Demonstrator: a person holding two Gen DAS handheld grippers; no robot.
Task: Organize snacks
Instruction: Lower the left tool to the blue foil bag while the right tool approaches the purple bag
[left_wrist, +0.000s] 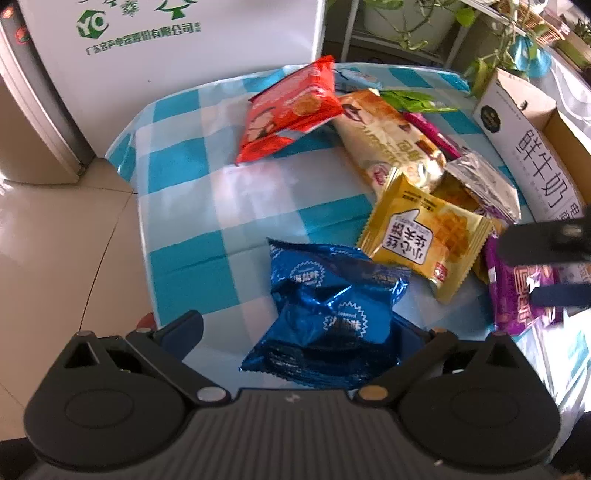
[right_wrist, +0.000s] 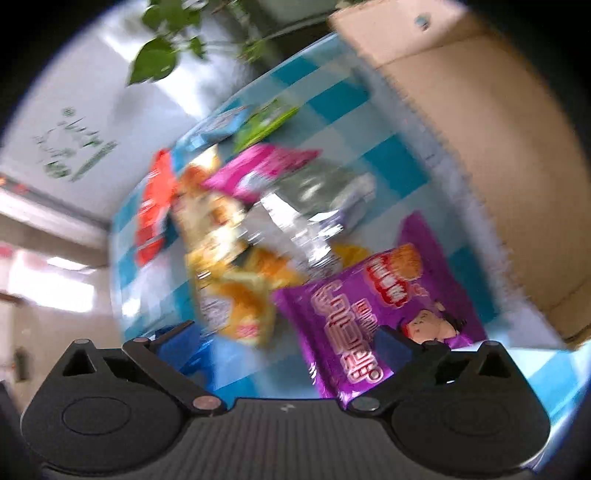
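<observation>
Snack packets lie on a blue-and-white checked tablecloth (left_wrist: 192, 173). My left gripper (left_wrist: 295, 332) is open, its fingers on either side of a blue foil packet (left_wrist: 325, 314). Beyond lie a yellow waffle packet (left_wrist: 421, 236), a red packet (left_wrist: 288, 110) and a cream packet (left_wrist: 391, 140). My right gripper (right_wrist: 284, 339) is open over a purple packet (right_wrist: 376, 306), which lies between its fingers; it also shows in the left wrist view (left_wrist: 546, 273) above that purple packet (left_wrist: 513, 295). The right wrist view is blurred.
An open cardboard box (left_wrist: 528, 147) stands at the table's right edge, also in the right wrist view (right_wrist: 480, 140). A white appliance (left_wrist: 166, 66) stands behind the table. Potted plants (left_wrist: 413, 26) are at the back. Tiled floor (left_wrist: 55, 258) lies to the left.
</observation>
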